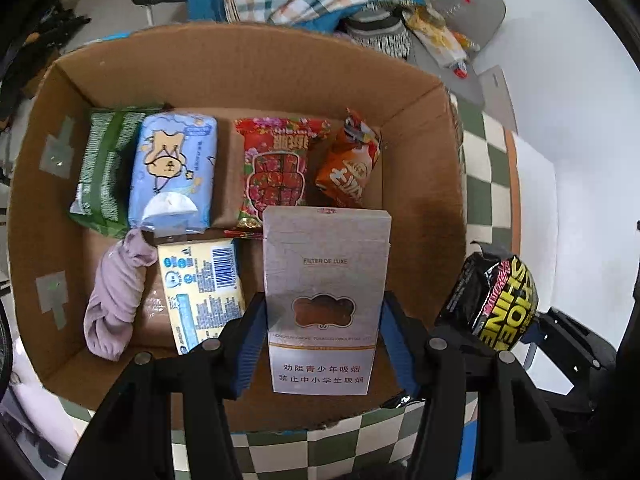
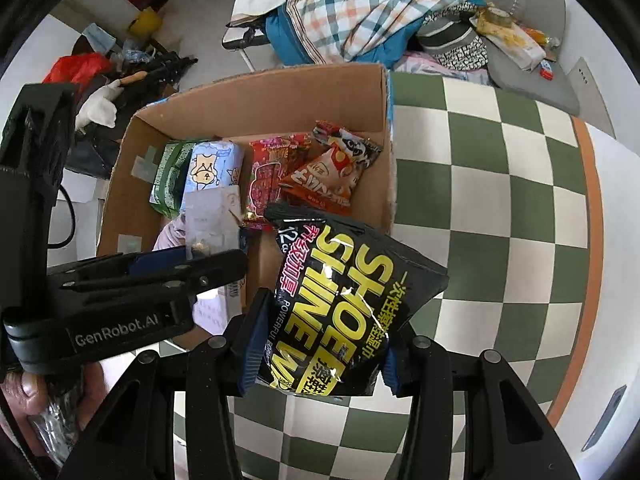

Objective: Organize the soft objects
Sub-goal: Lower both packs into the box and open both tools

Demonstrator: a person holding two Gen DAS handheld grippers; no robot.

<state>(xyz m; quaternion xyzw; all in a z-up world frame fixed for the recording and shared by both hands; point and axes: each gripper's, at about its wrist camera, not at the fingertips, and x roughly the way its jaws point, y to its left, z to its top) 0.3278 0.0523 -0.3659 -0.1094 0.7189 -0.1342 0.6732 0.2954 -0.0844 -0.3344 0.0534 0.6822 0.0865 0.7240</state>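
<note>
My left gripper [image 1: 322, 344] is shut on a silver cigarette pack [image 1: 325, 292] and holds it upright over the near part of an open cardboard box [image 1: 256, 68]. In the box lie a green pack [image 1: 106, 168], a blue tissue pack [image 1: 174, 168], a red snack bag [image 1: 276, 168], an orange snack bag [image 1: 350, 164], a pale yellow pack [image 1: 202, 292] and a rolled mauve sock [image 1: 116, 304]. My right gripper [image 2: 320, 356] is shut on a black shoe-shine wipes pack [image 2: 344, 304], held just right of the box's near corner; the pack also shows in the left wrist view [image 1: 496, 300].
The box stands on a green and white checkered cloth [image 2: 500, 200]. Behind it are a plaid cloth heap [image 2: 380, 12], a grey cushion [image 1: 464, 4] with wrappers, and clutter on the floor to the left [image 2: 120, 68].
</note>
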